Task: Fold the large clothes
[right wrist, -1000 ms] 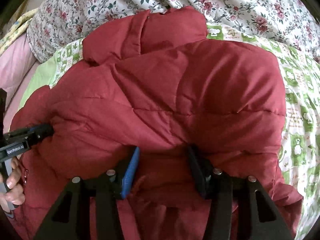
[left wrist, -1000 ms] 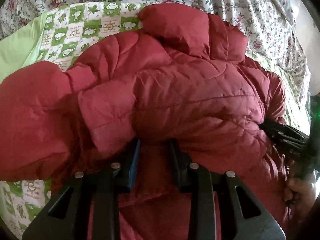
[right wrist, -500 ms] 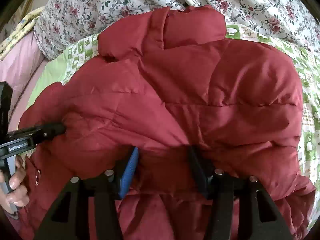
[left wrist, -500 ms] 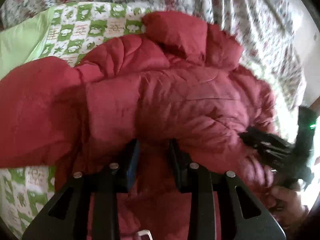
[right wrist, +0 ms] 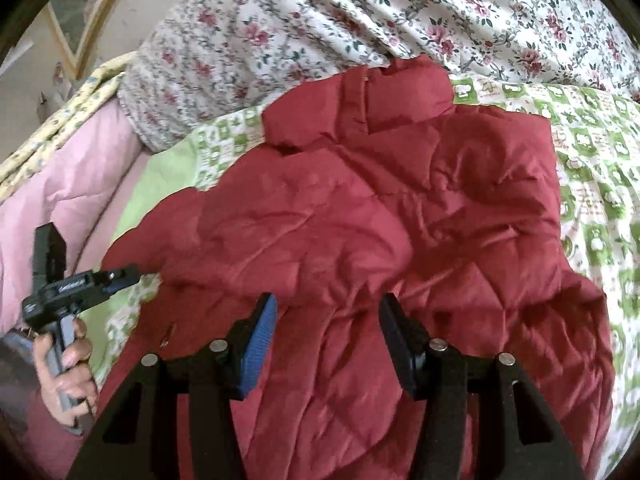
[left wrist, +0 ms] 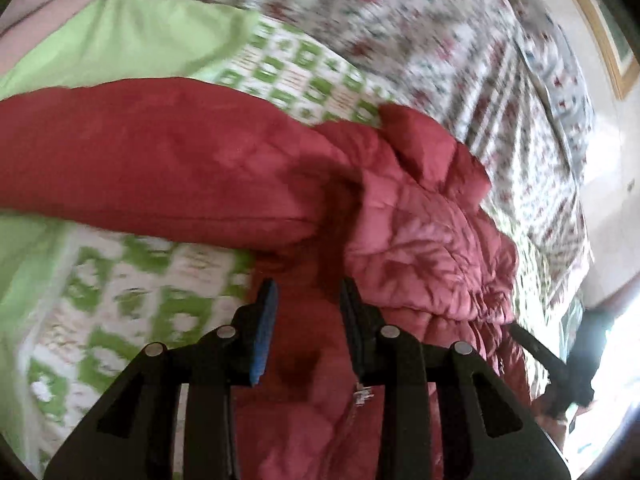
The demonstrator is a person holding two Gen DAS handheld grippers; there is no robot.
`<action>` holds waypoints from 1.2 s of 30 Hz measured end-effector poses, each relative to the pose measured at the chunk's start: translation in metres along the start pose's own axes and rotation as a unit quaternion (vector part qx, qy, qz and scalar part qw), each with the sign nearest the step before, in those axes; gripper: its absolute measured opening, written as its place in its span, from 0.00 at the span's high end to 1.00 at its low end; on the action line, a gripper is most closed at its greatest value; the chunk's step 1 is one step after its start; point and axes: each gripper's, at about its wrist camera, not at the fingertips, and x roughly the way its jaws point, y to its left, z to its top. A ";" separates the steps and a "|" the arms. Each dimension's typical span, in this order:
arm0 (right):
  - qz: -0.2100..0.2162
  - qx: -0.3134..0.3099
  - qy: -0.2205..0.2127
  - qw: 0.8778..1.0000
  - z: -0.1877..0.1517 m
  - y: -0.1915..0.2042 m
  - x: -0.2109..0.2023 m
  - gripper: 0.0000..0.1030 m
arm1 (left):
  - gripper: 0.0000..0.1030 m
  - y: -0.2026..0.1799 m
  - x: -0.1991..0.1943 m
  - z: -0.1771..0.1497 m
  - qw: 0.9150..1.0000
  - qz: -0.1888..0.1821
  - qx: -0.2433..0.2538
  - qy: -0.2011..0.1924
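Right gripper (right wrist: pixel 326 338): black angular frame, silver rivets, one blue ribbed pad. Left gripper (right wrist: pixel 120 278): black body with white lettering, grey handle below. Hand (right wrist: pixel 66 364) bare.

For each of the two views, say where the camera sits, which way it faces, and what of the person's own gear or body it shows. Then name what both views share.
Left wrist: on the left gripper, angled down at the red jacket; right gripper's tip at the right edge.
Right wrist: on the right gripper, angled down at the jacket's collar; left hand holding its gripper at the left edge.
Shared: jacket, green quilt, floral sheet.
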 end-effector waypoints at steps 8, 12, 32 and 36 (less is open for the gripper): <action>0.022 -0.011 -0.023 0.999 -0.015 0.021 -0.038 0.44 | 0.71 0.095 -0.019 0.009 0.990 0.009 -0.136 -0.038; 0.033 -0.016 -0.031 0.999 -0.017 0.030 -0.050 0.43 | 0.71 0.134 -0.024 0.017 0.980 0.051 -0.185 -0.059; 0.050 -0.018 -0.021 0.998 -0.018 0.033 -0.047 0.43 | 0.87 0.227 -0.019 0.041 0.928 -0.023 -0.332 -0.168; 0.048 -0.007 -0.015 0.999 -0.018 0.022 -0.042 0.43 | 0.91 0.201 -0.034 0.049 0.944 -0.014 -0.275 -0.184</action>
